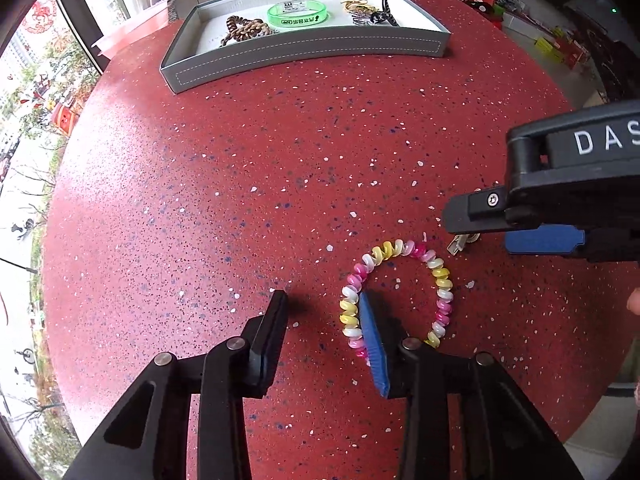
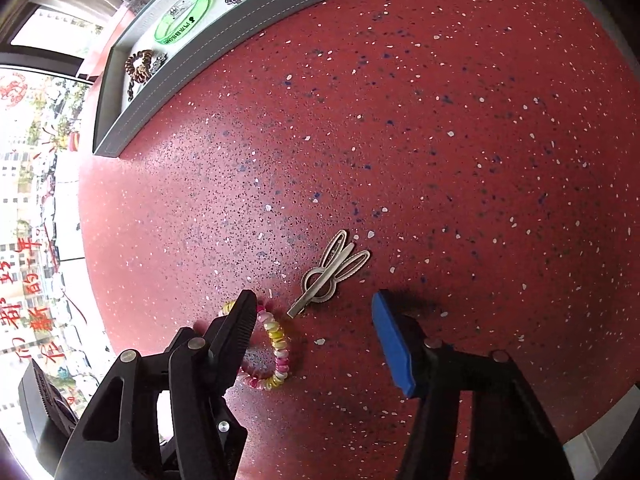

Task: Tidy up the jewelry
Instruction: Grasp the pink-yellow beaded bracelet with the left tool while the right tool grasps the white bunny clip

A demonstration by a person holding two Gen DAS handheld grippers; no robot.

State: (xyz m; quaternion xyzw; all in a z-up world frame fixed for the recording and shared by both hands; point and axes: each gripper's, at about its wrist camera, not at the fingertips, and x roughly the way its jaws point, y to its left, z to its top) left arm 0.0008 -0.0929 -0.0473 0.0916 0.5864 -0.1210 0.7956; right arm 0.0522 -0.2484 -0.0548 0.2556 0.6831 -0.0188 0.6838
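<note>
My left gripper [image 1: 322,300] is spread wide and low over the red tabletop [image 1: 240,180]; its blue-padded finger sits inside the ring of the pink, yellow and white spiral bracelet [image 1: 400,252], the other finger well outside it. My right gripper [image 2: 314,300] also stands wide, holding nothing, with the silver bunny-shaped clip [image 2: 332,270] lying just ahead between its fingertips. Far ahead of both, the grey tray [image 1: 304,50] holds a green bangle [image 1: 298,14].
</note>
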